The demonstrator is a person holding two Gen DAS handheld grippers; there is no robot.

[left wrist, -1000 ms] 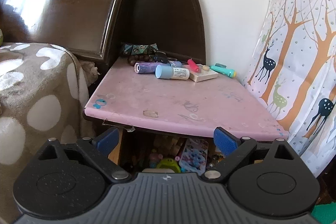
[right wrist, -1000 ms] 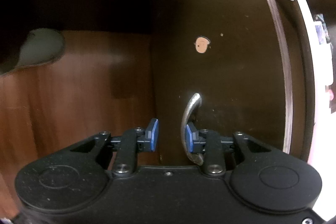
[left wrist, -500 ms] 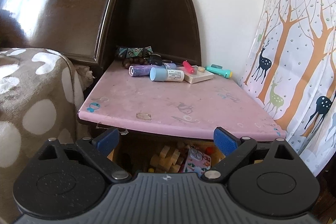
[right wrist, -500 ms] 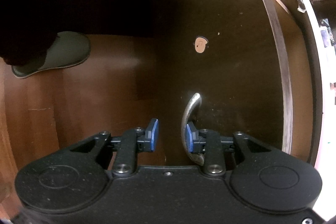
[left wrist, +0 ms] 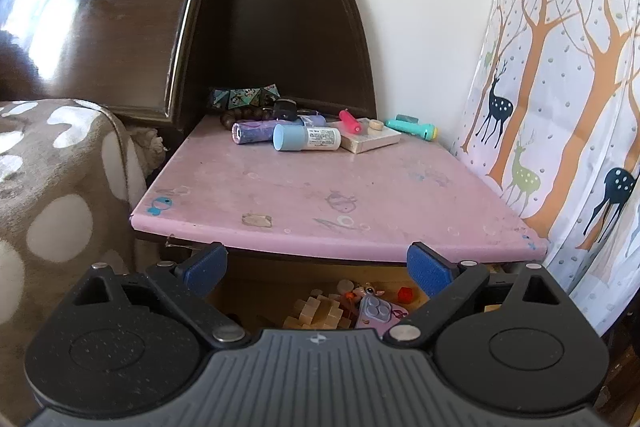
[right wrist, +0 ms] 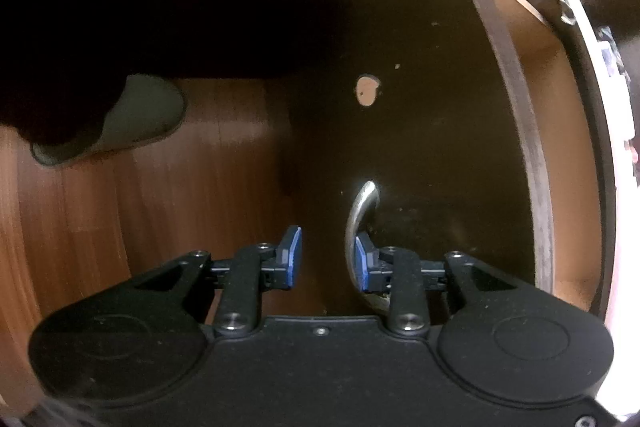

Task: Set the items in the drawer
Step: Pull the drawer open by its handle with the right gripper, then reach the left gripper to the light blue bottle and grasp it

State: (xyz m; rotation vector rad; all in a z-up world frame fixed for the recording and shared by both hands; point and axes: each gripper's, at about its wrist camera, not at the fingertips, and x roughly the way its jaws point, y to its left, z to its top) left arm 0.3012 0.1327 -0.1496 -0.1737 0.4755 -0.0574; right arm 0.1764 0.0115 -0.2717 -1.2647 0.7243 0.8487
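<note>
In the left wrist view my left gripper (left wrist: 316,265) is open and empty, hovering in front of the pink nightstand top (left wrist: 320,187). Below it the open drawer (left wrist: 280,291) holds wooden blocks (left wrist: 320,311) and small toys. At the back of the top lie a white bottle with a blue cap (left wrist: 306,138), a purple tube (left wrist: 256,131), a red marker (left wrist: 350,121), a wooden block tray (left wrist: 372,141) and a teal flashlight (left wrist: 412,127). In the right wrist view my right gripper (right wrist: 326,261) is open, its right finger hooked behind the metal drawer handle (right wrist: 358,215) on the dark drawer front (right wrist: 400,127).
A spotted brown blanket (left wrist: 52,195) lies left of the nightstand, a deer-print curtain (left wrist: 560,107) hangs to the right, and a dark headboard (left wrist: 100,7) stands behind. In the right wrist view a grey slipper (right wrist: 120,119) rests on the wooden floor (right wrist: 160,219).
The drawer has slid further out, showing more of its wooden side and its contents. The left gripper has risen and drawn back a little. The slipper has moved into the right view.
</note>
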